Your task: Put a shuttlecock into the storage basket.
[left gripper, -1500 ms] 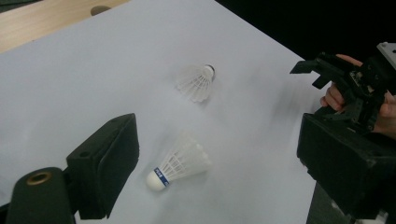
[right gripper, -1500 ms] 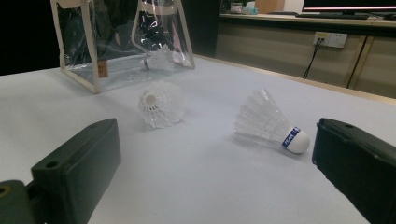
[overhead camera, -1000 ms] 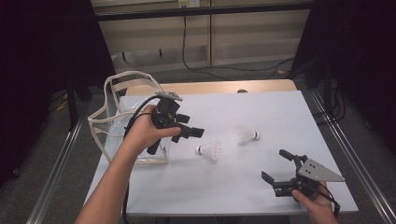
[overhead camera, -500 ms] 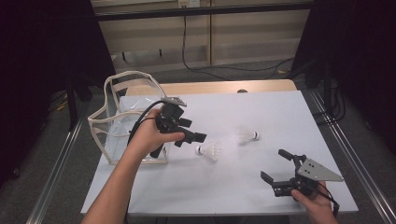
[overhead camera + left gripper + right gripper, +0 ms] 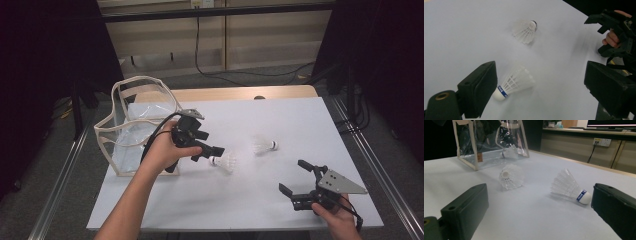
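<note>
Looking down from the high view, I see my left tool (image 5: 212,154) just left of the frame's centre, its jaws spread wide and grasping nothing, poised over the nearer shuttlecock (image 5: 225,162), which lies on its side on the white worktop (image 5: 300,125). In the left gripper view that shuttlecock (image 5: 514,82) sits in the lower middle of the frame, its cork base with a blue band just beside the left-hand jaw, whether touching I cannot tell, and well apart from the right-hand jaw. A second shuttlecock (image 5: 264,145) lies a little right of centre in the high view, apart from the first. My right tool (image 5: 299,182) rests at the lower right of that frame, also released, with its grey plate on top. A clear bag with cream trim (image 5: 132,125) stands at the left edge of the worktop; in the right gripper view, upper left, another shuttlecock (image 5: 509,152) shows inside it.
</note>
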Available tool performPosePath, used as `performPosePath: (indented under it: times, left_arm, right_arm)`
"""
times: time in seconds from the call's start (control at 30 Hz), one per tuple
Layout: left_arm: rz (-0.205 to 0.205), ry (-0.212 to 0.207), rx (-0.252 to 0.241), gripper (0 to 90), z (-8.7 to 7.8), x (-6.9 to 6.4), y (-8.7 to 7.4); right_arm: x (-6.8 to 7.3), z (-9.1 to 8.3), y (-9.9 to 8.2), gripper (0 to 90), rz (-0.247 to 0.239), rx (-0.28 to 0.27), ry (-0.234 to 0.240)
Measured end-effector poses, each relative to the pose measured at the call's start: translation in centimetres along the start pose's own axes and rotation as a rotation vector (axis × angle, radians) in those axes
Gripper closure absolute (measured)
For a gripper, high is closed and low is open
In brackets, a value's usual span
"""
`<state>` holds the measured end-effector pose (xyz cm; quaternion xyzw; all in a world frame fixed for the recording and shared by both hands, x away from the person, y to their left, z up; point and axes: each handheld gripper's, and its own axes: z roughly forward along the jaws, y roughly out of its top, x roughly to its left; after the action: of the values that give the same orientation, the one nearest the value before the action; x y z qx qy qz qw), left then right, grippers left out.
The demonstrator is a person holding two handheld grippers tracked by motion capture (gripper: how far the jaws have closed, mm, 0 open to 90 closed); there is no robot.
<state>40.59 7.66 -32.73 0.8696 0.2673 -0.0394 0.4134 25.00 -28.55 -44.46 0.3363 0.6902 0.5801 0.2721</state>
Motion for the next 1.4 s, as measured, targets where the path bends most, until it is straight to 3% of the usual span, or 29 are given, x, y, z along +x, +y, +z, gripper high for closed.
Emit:
performPosePath:
  times: [0.87,1.03,1.4]
  left_arm:
    - [0.001,-0.002,0.003,12.0,1.8,-0.5,-0.9]
    - [-0.018,-0.011,0.000,11.6,2.3,-0.6,-1.1]
    - [-0.017,0.003,0.008,11.3,3.1,-0.4,-1.6]
  right_arm:
    - [0.0,0.1,0.0,0.8,-0.003,0.000,-0.004]
    - [-0.1,0.0,0.0,0.7,-0.005,0.002,-0.006]
    - [0.0,0.0,0.0,0.7,-0.007,0.000,-0.006]
